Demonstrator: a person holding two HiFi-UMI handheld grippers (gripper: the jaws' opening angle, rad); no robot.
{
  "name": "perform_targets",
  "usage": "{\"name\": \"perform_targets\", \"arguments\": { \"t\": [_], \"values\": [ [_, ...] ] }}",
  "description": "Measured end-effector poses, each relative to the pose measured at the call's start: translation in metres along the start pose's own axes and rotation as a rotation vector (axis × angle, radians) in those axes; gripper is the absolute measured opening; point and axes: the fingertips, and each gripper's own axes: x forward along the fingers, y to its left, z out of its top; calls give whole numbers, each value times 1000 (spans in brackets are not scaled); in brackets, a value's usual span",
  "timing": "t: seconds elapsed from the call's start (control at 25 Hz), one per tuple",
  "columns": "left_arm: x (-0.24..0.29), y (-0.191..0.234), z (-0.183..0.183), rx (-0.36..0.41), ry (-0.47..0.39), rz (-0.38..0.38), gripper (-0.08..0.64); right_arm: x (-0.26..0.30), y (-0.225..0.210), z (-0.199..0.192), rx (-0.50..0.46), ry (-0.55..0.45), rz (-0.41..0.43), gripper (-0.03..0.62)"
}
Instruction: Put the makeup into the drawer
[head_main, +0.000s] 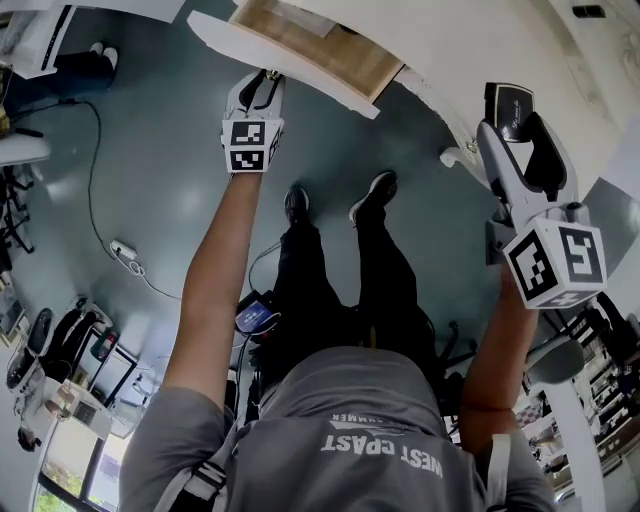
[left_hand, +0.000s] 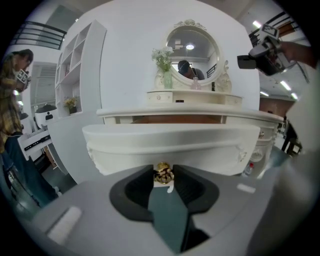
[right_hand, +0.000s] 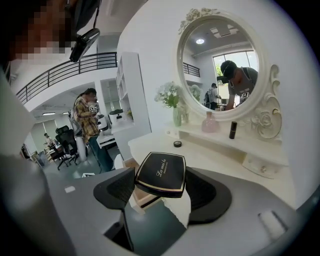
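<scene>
My left tool (head_main: 264, 82) clenches the gold knob (left_hand: 163, 173) of the open drawer (head_main: 320, 86). My right tool (right_hand: 160, 181) grips the black compact (right_hand: 162, 170) near the desk's (right_hand: 210, 157) front edge.

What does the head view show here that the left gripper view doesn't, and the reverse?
Head view only: the person's legs and shoes, a floor cable, the wooden inside of the open drawer. Left gripper view only: the gold knob clamped in the left gripper, the oval mirror, the vase of flowers. Both: the drawer's white front and the right gripper holding the black compact.
</scene>
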Motion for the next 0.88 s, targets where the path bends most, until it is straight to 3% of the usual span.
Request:
{"name": "perform_targets", "arguments": {
  "t": [0.36, 0.68, 0.88],
  "values": [
    [-17, -3, -8, 4, -5, -12, 121, 55, 43, -8, -31, 75, 107, 324],
    [-56, 1, -33, 20, -21, -24, 121, 92, 104, -60, -49, 183, 173, 324],
    [-59, 3, -36, 26, -13, -34, 121, 127, 114, -84, -65, 256, 196, 324]
  ]
}}
